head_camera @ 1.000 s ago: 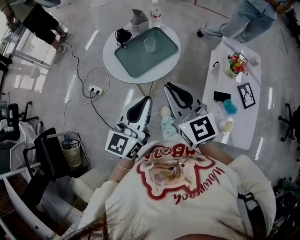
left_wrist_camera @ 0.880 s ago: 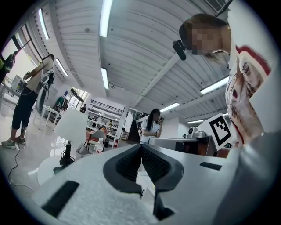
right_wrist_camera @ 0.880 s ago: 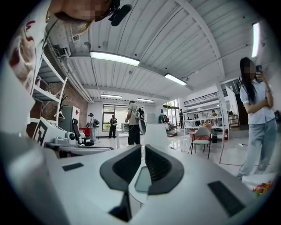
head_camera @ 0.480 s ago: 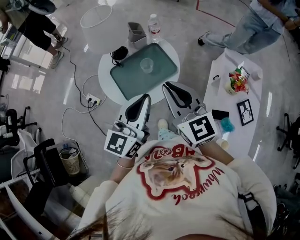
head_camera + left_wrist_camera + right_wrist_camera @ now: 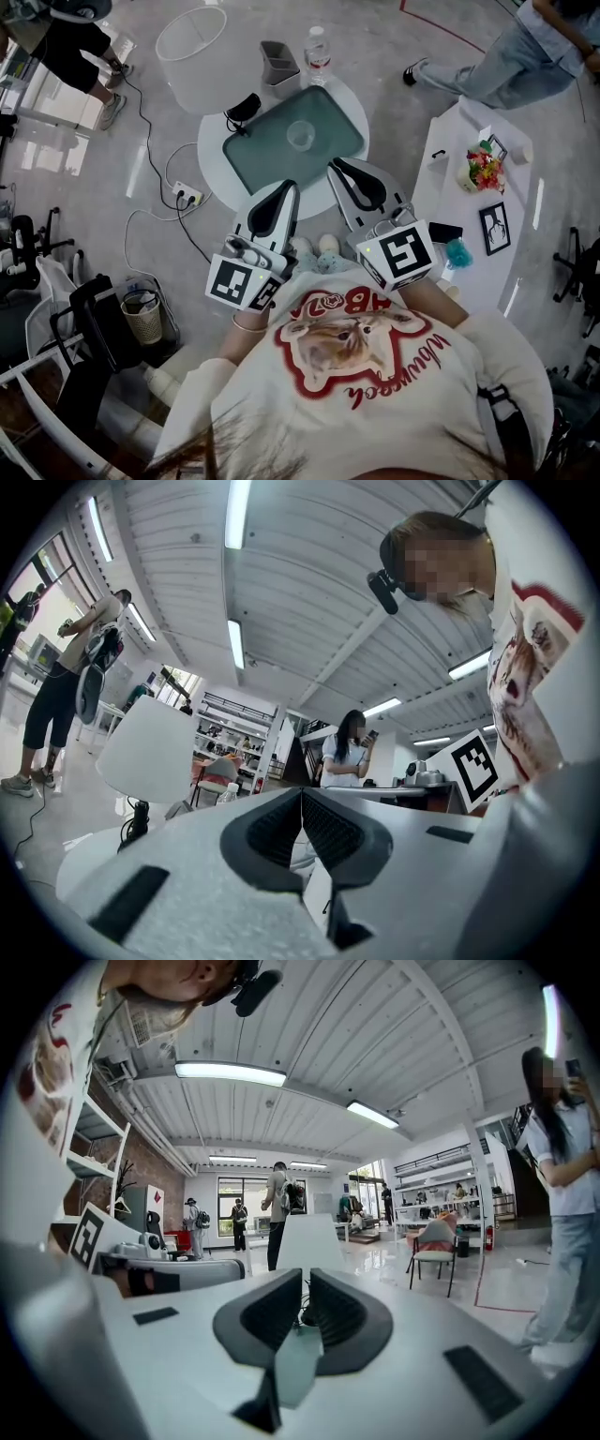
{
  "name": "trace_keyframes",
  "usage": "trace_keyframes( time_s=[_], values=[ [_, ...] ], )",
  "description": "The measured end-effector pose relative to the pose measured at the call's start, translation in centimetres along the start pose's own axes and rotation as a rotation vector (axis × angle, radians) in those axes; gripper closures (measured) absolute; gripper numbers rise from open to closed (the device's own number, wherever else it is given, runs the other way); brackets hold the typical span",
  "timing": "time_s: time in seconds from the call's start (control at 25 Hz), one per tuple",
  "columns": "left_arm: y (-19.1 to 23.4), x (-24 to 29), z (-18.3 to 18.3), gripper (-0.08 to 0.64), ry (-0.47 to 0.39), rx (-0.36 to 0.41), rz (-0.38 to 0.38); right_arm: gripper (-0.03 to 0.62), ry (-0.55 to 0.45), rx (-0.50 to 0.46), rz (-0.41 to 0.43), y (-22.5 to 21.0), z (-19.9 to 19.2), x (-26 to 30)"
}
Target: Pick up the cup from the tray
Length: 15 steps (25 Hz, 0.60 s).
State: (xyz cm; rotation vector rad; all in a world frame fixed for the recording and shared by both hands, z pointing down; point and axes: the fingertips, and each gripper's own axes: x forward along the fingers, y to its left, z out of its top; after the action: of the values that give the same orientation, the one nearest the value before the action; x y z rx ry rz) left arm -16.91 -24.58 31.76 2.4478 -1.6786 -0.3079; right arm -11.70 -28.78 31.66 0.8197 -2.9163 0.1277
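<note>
Approach phase here, nothing grasped yet; the cup (image 5: 300,134), a clear one, stands upright near the middle of the green tray (image 5: 255,157), and the tray lies on the round white table (image 5: 212,148) ahead of the person. The left gripper (image 5: 292,187) hangs over the near edge of the table, its tip just short of the tray's near rim; the right gripper (image 5: 335,167) sits beside it, a touch further forward, its tip over the tray's near corner; both are apart from the cup.

In the left gripper view, the left gripper (image 5: 302,795) has its dark ribbed pads pressed together with nothing between them. In the right gripper view, the right gripper (image 5: 307,1283) has its jaws drawn in to a bare sliver, likewise empty; so both claws are closed on air.

A water bottle (image 5: 319,44) and a grey bin (image 5: 278,62) stand beyond the tray, clear of the line to the cup; a black object (image 5: 242,106) lies on the table by the tray's far left corner.

Next move, by the look of it: one claw, probably the right since it leads, has to spread its jaws before going in; then reach forward and down over the tray, bring the pads either side of the cup, and close gently, as a thin clear cup may well buckle or skid if nudged; then lift straight up off the tray.
</note>
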Motion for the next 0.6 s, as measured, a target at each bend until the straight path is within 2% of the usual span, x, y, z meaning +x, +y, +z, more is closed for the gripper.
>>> trace_keyframes(
  time_s=[0.36,0.6],
  values=[
    [3.3,0.7,-0.1,0.545,0.027,-0.015,-0.024,0.548,0.014,0.023,-0.036,-0.9,-0.9,2.8],
    [5.9,0.8,-1.2,0.545,0.055,-0.029,-0.004,0.546,0.053,0.02,-0.042,-1.7,-3.7,4.7]
  ],
)
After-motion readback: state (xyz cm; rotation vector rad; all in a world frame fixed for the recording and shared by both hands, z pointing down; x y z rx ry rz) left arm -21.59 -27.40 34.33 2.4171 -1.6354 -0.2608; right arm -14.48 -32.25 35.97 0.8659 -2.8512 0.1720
